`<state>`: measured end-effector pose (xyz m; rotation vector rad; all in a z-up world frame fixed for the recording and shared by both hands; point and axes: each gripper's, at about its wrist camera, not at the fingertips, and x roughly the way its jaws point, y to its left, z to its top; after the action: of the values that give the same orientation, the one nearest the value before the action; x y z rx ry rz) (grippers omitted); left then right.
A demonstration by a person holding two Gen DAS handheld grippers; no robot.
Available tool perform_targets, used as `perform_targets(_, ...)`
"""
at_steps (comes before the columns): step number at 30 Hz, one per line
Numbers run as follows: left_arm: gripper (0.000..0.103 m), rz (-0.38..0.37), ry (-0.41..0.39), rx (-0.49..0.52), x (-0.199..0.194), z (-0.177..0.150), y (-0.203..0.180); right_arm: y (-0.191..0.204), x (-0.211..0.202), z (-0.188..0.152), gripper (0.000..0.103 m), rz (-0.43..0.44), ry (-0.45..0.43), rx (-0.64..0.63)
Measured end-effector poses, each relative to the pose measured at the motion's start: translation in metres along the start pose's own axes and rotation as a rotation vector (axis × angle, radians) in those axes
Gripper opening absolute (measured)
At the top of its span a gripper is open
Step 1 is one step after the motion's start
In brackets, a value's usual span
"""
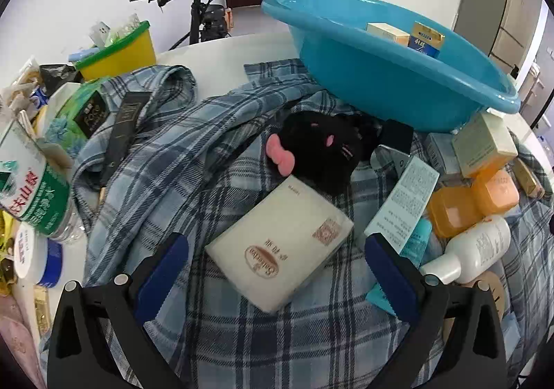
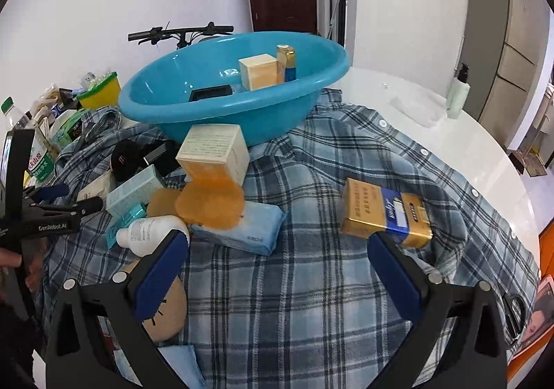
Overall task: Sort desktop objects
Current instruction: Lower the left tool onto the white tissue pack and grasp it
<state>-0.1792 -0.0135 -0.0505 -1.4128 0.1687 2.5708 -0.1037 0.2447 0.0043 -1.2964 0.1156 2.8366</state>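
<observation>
My left gripper (image 1: 277,250) is open, its blue pads on either side of a cream box (image 1: 280,247) lying on the plaid shirt (image 1: 294,326). Behind the box lies a black plush toy with a pink bow (image 1: 322,150). My right gripper (image 2: 277,250) is open over the plaid shirt (image 2: 311,285), with a gold and blue box (image 2: 386,214) just beyond its right finger. The blue basin (image 1: 391,77) (image 2: 225,101) sits at the back and holds several boxes. The left gripper (image 2: 55,202) also shows at the left of the right wrist view.
Orange containers (image 1: 474,205), a white bottle (image 1: 474,252), and small cartons crowd the right of the left view. A water bottle (image 1: 38,195) and yellow bin (image 1: 117,49) stand left. A pump bottle (image 2: 458,91) stands on the white table; scissors (image 2: 514,314) lie at the right.
</observation>
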Motion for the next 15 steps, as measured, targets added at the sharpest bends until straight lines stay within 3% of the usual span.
perform_targets(3, 0.103, -0.021, 0.02, -0.015, 0.007, 0.001, 0.002, 0.006, 0.003, -0.001, 0.103, 0.002, 0.012, -0.018)
perform_targets(6, 0.088, -0.025, 0.035, -0.018, 0.009, 0.0, 0.002, 0.008, 0.003, -0.003, 0.103, 0.005, 0.018, -0.026)
perform_targets(9, 0.082, -0.027, 0.025, 0.001, 0.004, -0.004, -0.002, 0.008, 0.001, -0.004, 0.103, -0.003, 0.014, -0.024)
perform_targets(11, 0.065, -0.028, 0.02, 0.006, -0.002, -0.007, -0.006, 0.006, -0.001, -0.004, 0.103, -0.003, 0.013, -0.014)
perform_targets(15, 0.049, -0.039, 0.009, 0.008, -0.02, -0.018, -0.013, 0.003, -0.006, -0.006, 0.103, 0.004, 0.005, 0.002)
